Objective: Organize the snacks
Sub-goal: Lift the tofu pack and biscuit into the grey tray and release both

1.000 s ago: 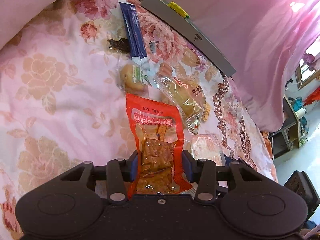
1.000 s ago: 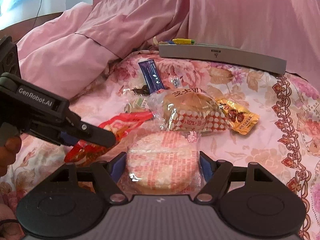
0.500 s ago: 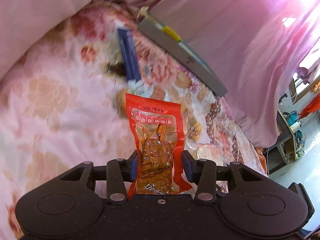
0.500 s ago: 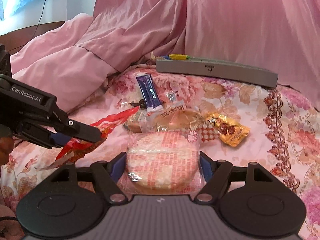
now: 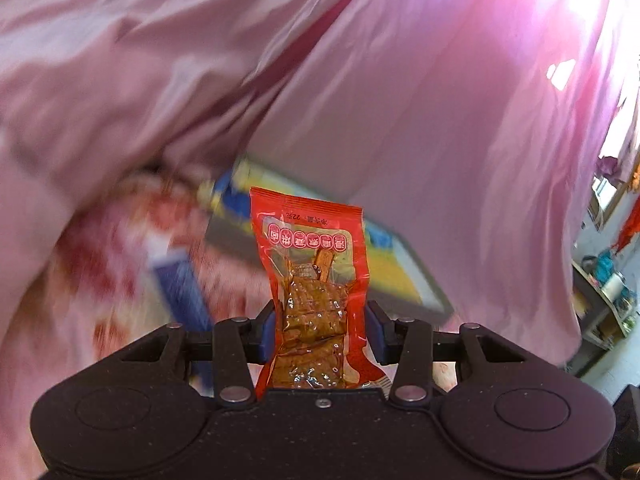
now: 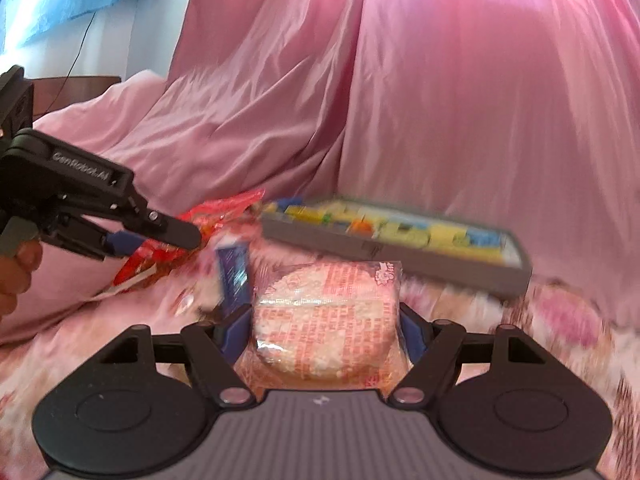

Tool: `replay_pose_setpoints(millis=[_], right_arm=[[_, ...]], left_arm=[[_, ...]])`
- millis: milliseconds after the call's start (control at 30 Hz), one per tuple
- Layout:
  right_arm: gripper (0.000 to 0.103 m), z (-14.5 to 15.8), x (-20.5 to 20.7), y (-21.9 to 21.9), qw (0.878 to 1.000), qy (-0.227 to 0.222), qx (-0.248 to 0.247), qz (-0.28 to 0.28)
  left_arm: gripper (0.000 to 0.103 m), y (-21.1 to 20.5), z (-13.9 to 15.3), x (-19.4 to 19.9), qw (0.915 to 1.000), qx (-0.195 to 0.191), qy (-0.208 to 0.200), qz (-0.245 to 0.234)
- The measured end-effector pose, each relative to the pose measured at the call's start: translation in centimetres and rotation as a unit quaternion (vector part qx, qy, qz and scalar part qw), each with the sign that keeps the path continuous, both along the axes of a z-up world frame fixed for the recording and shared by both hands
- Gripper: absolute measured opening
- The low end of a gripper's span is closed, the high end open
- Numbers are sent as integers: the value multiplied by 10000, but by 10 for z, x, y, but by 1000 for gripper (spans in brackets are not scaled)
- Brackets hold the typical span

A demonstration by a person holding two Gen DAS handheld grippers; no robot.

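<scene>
My left gripper [image 5: 320, 326] is shut on a red packet of brown tofu snack [image 5: 316, 280], held upright in the air above the floral bed cover. The right wrist view shows that same left gripper [image 6: 160, 236] at the left, with the red packet [image 6: 216, 216] sticking out past it. My right gripper [image 6: 326, 330] is shut on a round pale rice cake in a clear pink-printed wrapper [image 6: 326, 320], lifted off the bed. Behind both stands a grey tray [image 6: 400, 254] holding several yellow and blue snacks, also blurred in the left wrist view as the grey tray [image 5: 416, 276].
A dark blue stick packet [image 6: 234, 276] lies on the floral bed cover [image 6: 560, 320] between the grippers; the same blue packet [image 5: 180, 284] is blurred in the left view. Pink curtains [image 6: 440, 100] hang behind the tray. A person's hand [image 6: 16, 272] grips the left tool. Shelves [image 5: 604, 300] stand far right.
Both grippers have risen off the bed with their snacks and tilted up toward the grey tray, which now shows its contents. The bun and the yellow packet have dropped out of view.
</scene>
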State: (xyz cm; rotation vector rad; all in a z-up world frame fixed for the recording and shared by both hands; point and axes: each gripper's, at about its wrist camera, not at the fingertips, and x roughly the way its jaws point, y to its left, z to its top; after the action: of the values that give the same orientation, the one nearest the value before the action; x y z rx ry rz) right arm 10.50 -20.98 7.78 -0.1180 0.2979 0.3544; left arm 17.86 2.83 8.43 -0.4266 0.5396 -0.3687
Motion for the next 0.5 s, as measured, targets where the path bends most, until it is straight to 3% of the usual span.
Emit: replay_pose_setpoints(millis=[267, 500], right_arm=[[78, 33, 101, -3, 9988, -370, -276, -158], [78, 34, 162, -23, 9982, -208, 74, -562]], left_arm=[[47, -30, 19, 103, 9994, 52, 156, 317], [47, -59, 14, 151, 9984, 403, 244, 298]])
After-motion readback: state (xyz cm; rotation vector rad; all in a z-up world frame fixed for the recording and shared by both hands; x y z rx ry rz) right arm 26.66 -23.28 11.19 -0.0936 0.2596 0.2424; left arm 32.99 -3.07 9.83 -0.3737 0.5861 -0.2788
